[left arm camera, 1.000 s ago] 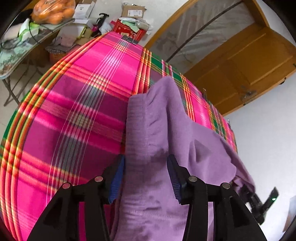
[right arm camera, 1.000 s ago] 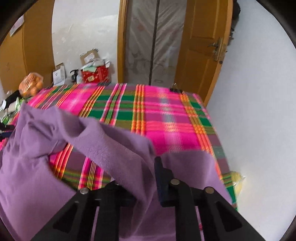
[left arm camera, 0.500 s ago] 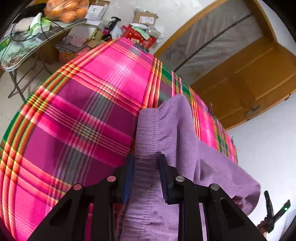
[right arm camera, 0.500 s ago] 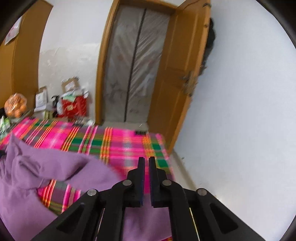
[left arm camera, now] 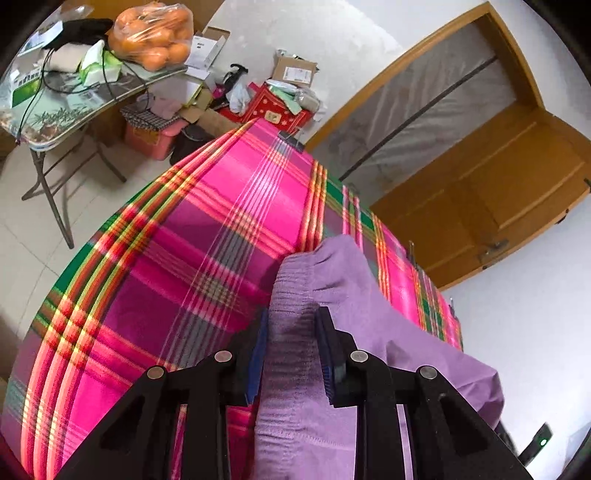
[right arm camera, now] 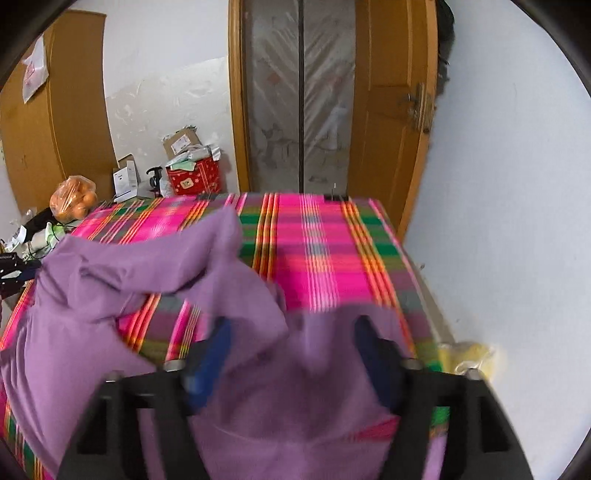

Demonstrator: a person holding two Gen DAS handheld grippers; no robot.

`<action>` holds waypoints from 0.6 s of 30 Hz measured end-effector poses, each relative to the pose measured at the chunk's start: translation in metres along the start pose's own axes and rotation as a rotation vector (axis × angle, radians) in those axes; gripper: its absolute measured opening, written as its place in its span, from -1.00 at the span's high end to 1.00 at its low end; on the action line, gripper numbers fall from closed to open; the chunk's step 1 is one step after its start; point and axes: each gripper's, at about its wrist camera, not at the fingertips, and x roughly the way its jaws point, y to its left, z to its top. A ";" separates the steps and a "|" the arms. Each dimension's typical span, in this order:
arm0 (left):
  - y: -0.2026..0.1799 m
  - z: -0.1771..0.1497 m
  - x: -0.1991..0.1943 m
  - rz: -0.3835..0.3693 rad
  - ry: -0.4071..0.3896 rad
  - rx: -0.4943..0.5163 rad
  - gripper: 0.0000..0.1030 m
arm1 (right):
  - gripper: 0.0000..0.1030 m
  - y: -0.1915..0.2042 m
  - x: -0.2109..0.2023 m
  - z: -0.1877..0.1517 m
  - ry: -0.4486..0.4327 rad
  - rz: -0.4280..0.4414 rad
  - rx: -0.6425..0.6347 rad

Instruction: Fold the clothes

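**Left gripper pinching the purple garment, right gripper spreading over it**

The left gripper is angling downward over the surface, which is wearing a pink plaid cloth, and its two blue-padded fingers are pressing a ribbed band of the purple garment between them. The fabric is bunching in the narrow gap and running from the near edge of the view up past the fingertips, then draping away to the right across the plaid.

The right gripper is also tilting downward, and its jaws are opening wide. Purple fabric is lying between and beneath the fingers, but the pads are standing clear of it on both sides (the picture is blurred here, so finer contact is hard to judge). From this view the garment is spreading over the near left part of the surface, with a raised fold arching toward the far left, where the other gripper's dark frame is showing at the edge.

Beyond the surface, at the far end, a red box and cardboard cartons are sitting on the floor beside a wooden door. A bag of oranges is resting on a side table at the far left.
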 end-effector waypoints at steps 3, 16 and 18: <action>0.000 -0.001 0.003 -0.001 0.001 0.000 0.47 | -0.39 0.000 -0.002 -0.018 0.022 0.008 -0.004; -0.003 -0.004 -0.016 -0.008 -0.039 0.013 0.47 | 0.11 0.014 0.013 -0.035 0.055 0.041 -0.069; -0.003 -0.004 -0.020 -0.007 -0.049 0.014 0.47 | 0.71 0.014 0.015 -0.032 0.049 -0.004 -0.100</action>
